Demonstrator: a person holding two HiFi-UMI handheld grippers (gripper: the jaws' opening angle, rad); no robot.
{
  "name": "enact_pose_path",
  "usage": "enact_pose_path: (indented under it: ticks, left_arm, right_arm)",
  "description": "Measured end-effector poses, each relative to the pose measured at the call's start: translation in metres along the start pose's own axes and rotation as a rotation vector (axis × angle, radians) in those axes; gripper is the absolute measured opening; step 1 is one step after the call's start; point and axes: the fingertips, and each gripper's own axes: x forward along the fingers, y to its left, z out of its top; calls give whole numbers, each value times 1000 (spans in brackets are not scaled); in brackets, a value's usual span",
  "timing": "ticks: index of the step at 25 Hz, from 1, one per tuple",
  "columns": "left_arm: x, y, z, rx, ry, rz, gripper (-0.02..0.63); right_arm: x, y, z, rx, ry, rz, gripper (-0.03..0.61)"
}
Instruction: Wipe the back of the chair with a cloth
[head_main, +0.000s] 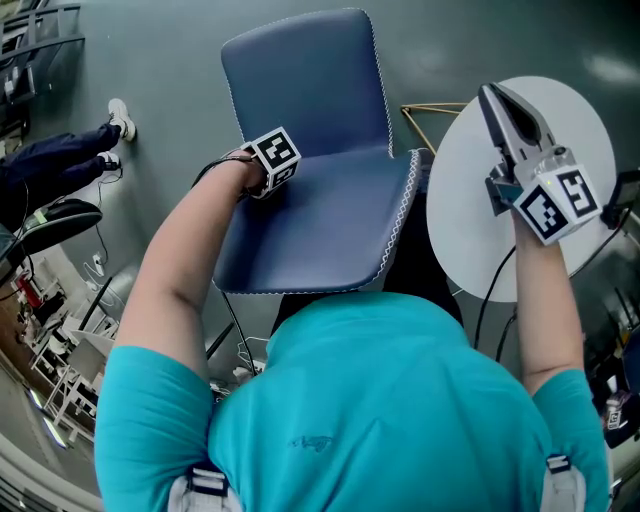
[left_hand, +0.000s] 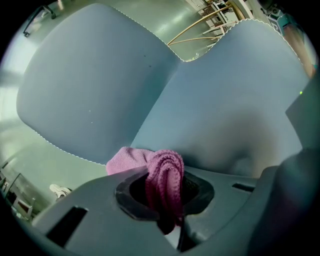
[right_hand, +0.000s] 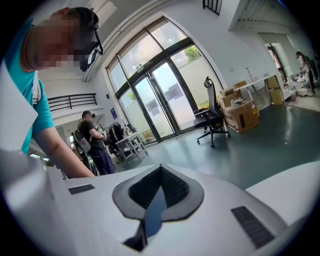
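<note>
The blue chair with white stitched edges stands in front of me; its backrest (head_main: 305, 85) rises behind the seat (head_main: 320, 220). My left gripper (head_main: 272, 162) hovers at the seat's left rear corner, only its marker cube showing in the head view. In the left gripper view the left gripper (left_hand: 165, 172) is shut on a folded pink cloth (left_hand: 162, 177), close to the backrest (left_hand: 95, 85) and seat (left_hand: 240, 100). My right gripper (head_main: 490, 100) is held over the white round table, jaws together and pointing up. In the right gripper view the right gripper (right_hand: 160, 169) holds nothing.
The white round table (head_main: 470, 220) stands right of the chair, with gold wire legs (head_main: 430, 115) behind it. A person's legs (head_main: 70, 155) and a black office chair (head_main: 60, 215) are at the left. Across the room are an office chair (right_hand: 212, 120), boxes (right_hand: 240, 115) and a standing person (right_hand: 95, 142).
</note>
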Motion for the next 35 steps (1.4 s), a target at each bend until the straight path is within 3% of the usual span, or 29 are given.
enact_pose_path:
  ticks: [8, 24, 35]
  left_arm:
    - [10, -3, 25, -8, -24, -9, 58]
    - [-5, -46, 85, 37, -62, -25, 58]
    - [-8, -47, 109, 53, -80, -42, 58]
  right_arm:
    - [-11, -15, -14, 0, 1, -14, -2]
    - [-53, -34, -1, -2, -18, -30, -2]
    - [-55, -44, -5, 30, -35, -59, -2]
